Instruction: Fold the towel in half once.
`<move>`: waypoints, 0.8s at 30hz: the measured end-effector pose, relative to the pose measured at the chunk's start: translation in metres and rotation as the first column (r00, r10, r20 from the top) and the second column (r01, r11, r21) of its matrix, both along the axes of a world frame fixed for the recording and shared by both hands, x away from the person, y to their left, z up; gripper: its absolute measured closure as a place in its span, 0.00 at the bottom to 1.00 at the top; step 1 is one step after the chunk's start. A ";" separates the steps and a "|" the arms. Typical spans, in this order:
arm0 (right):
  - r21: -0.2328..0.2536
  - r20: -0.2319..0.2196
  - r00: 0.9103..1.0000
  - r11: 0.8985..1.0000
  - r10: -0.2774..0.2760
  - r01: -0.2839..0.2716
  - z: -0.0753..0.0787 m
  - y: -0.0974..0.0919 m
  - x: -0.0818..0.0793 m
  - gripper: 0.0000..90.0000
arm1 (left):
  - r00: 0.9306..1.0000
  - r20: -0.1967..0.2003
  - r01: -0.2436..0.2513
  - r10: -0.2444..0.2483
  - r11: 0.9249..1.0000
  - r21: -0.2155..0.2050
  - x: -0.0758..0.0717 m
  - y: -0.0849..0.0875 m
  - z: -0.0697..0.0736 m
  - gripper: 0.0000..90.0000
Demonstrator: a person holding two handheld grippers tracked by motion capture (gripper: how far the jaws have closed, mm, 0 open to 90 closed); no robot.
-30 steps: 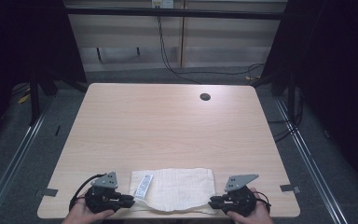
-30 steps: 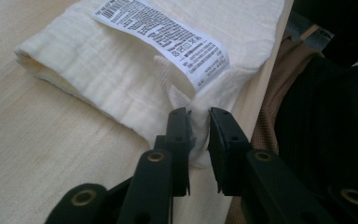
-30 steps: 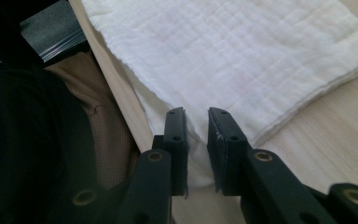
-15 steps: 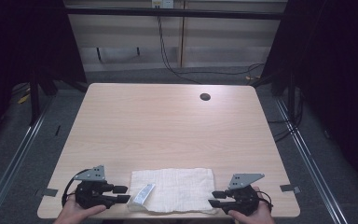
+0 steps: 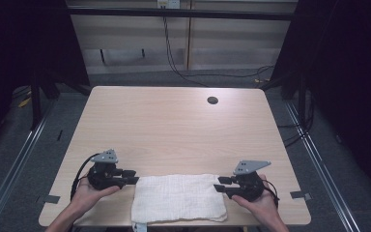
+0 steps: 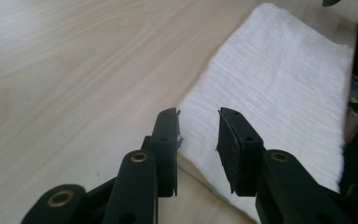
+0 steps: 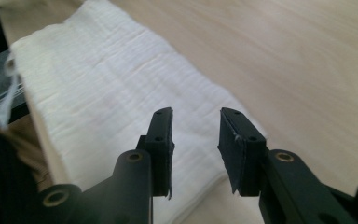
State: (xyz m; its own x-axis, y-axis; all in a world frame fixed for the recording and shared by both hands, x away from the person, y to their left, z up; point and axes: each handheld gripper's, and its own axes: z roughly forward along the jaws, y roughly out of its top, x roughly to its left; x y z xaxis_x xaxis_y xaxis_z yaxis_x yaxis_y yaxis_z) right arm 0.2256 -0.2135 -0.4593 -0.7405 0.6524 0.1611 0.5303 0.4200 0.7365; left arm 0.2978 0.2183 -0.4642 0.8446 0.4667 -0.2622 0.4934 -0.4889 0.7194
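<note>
Cloth: we list one white folded towel (image 5: 178, 197) lying flat at the table's (image 5: 174, 125) six-o'clock edge.
Left gripper (image 5: 134, 177): at the towel's nine o'clock, jaws parted after just narrowing, nothing pinched.
Right gripper (image 5: 217, 184): at its three o'clock, jaws parted, empty.

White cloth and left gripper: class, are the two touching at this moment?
Apart. The left gripper view shows the left gripper with open jaws and nothing between them, raised above the near edge of the white cloth.
</note>
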 end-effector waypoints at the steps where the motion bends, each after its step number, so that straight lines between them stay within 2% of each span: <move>1: -0.002 0.001 1.000 1.000 -0.009 0.009 0.000 0.000 0.005 0.73 | 1.000 -0.006 -0.002 0.002 1.000 -0.005 0.004 -0.001 -0.002 0.77; 4: -0.027 -0.002 0.999 0.999 -0.033 0.033 -0.004 0.001 0.021 0.70 | 1.000 -0.027 -0.015 0.014 1.000 -0.025 0.007 -0.004 -0.013 0.74; 7: -0.062 -0.019 0.999 0.997 -0.050 0.049 -0.015 0.003 0.033 0.68 | 1.000 -0.031 -0.003 0.003 1.000 0.010 0.004 -0.006 -0.020 0.72; 8: -0.095 -0.009 0.998 0.994 -0.061 0.059 -0.018 0.004 0.036 0.68 | 0.999 -0.032 -0.009 0.009 1.000 0.013 0.004 -0.005 -0.022 0.72; 9: -0.102 -0.009 0.998 0.993 -0.067 0.066 -0.022 0.004 0.039 0.68 | 0.999 -0.029 -0.021 0.022 1.000 0.015 0.003 -0.005 -0.023 0.71; 10: -0.087 -0.030 0.997 0.994 -0.064 0.062 -0.025 0.003 0.041 0.68 | 0.999 -0.031 -0.026 0.027 0.999 0.021 0.004 -0.004 -0.025 0.69; 12: -0.098 -0.044 0.997 0.993 -0.063 0.058 -0.030 0.003 0.043 0.66 | 0.999 -0.044 -0.025 0.026 0.999 0.036 0.004 -0.004 -0.028 0.64; 14: -0.090 -0.048 0.997 0.995 -0.058 0.054 -0.030 0.002 0.043 0.65 | 0.998 -0.056 -0.019 0.020 1.000 0.022 0.005 -0.005 -0.029 0.64; 18: -0.105 -0.043 0.998 0.993 -0.050 0.046 -0.033 0.005 0.043 0.64 | 0.999 -0.046 0.008 -0.005 0.998 0.064 0.009 -0.014 -0.031 0.64; 19: -0.121 -0.046 0.997 0.991 -0.058 0.052 -0.033 0.006 0.042 0.65 | 0.999 -0.044 0.008 -0.005 0.998 0.063 0.009 -0.017 -0.031 0.65; 23: -0.135 -0.035 0.999 0.990 -0.039 0.034 -0.035 0.010 0.041 0.71 | 0.999 -0.042 0.018 -0.015 0.997 0.072 0.009 -0.020 -0.032 0.66; 24: -0.131 -0.036 0.999 0.991 -0.040 0.035 -0.036 0.010 0.041 0.76 | 0.999 -0.040 0.022 -0.019 0.997 0.074 0.009 -0.019 -0.032 0.67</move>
